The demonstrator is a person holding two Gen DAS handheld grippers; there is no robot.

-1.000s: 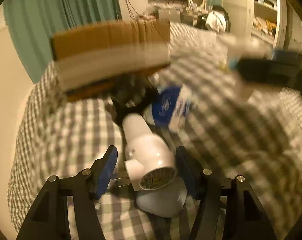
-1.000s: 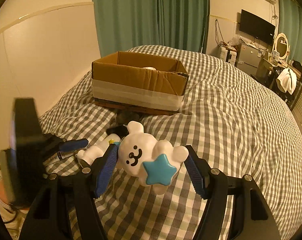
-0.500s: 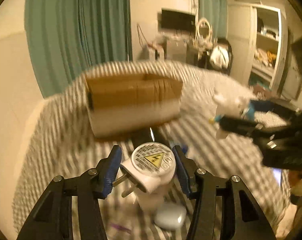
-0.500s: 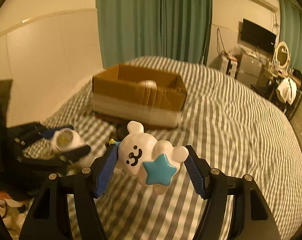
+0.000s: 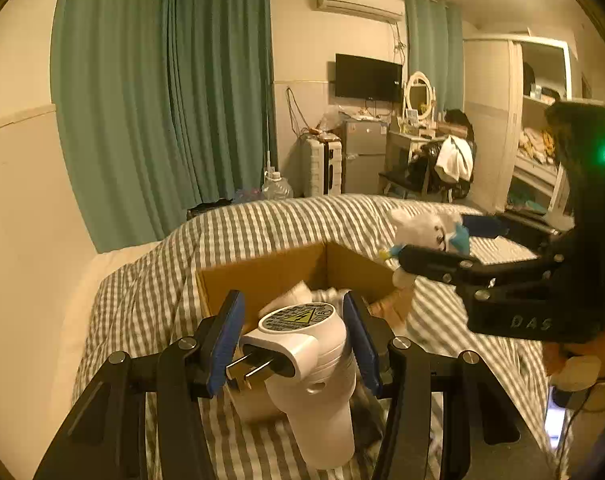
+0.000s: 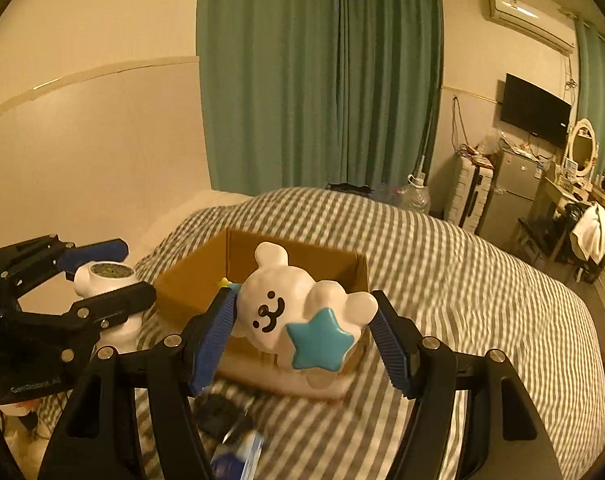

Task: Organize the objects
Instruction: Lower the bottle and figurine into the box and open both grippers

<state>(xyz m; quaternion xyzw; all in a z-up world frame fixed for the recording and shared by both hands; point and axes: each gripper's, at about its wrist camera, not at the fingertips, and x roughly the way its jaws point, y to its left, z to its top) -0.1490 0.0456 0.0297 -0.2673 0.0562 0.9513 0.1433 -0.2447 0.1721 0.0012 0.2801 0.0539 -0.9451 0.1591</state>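
My left gripper (image 5: 292, 336) is shut on a white plug-in appliance (image 5: 310, 376) with a round warning label and two metal prongs, held in the air in front of an open cardboard box (image 5: 262, 276) on the checked bed. My right gripper (image 6: 302, 328) is shut on a white bear toy (image 6: 290, 312) with a blue star, held just in front of the same box (image 6: 194, 276). Each gripper shows in the other view: the right one with the bear (image 5: 430, 232) at the box's right corner, the left one with the appliance (image 6: 106, 280) to the box's left.
The box holds some white items (image 5: 298, 292). Dark and blue-white objects (image 6: 234, 440) lie on the grey checked duvet (image 6: 462, 280) below my right gripper. Green curtains (image 6: 318, 80), a wall, a small fridge and a cluttered desk stand beyond the bed.
Both grippers have risen from the bed and moved toward the box. The left one lifted the white appliance off the duvet; the right one carried the bear up to the box's edge.
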